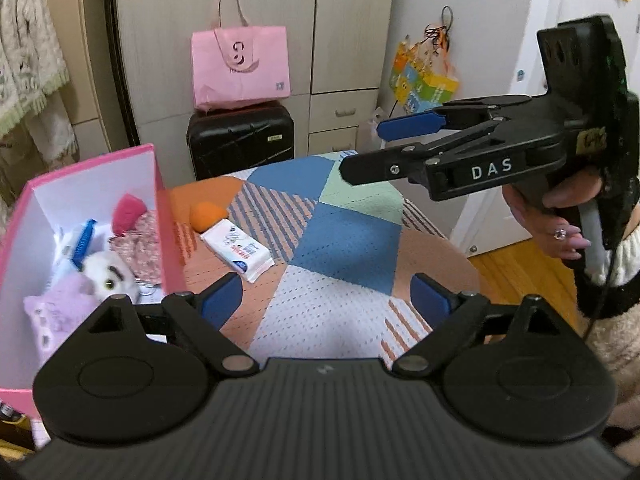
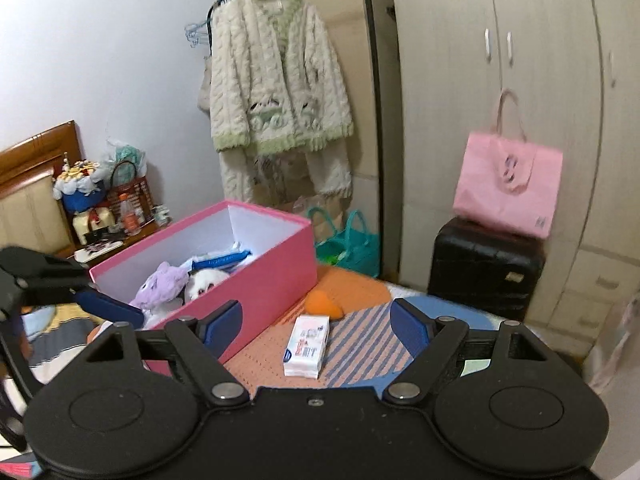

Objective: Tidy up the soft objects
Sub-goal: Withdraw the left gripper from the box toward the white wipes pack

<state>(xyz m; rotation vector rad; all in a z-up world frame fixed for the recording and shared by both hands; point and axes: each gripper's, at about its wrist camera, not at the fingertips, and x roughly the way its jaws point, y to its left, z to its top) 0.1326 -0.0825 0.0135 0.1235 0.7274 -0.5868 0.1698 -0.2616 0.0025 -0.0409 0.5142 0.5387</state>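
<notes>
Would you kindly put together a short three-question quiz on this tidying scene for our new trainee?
1. True or false: the orange sponge lies inside the pink box.
2. Which item lies beside the sponge on the table: A) wipes pack, B) a mug, C) a shoe?
3. Name one plush already in the box.

Key: 1. False, it lies on the table outside. 2. A. 3. The purple plush or the white plush.
</notes>
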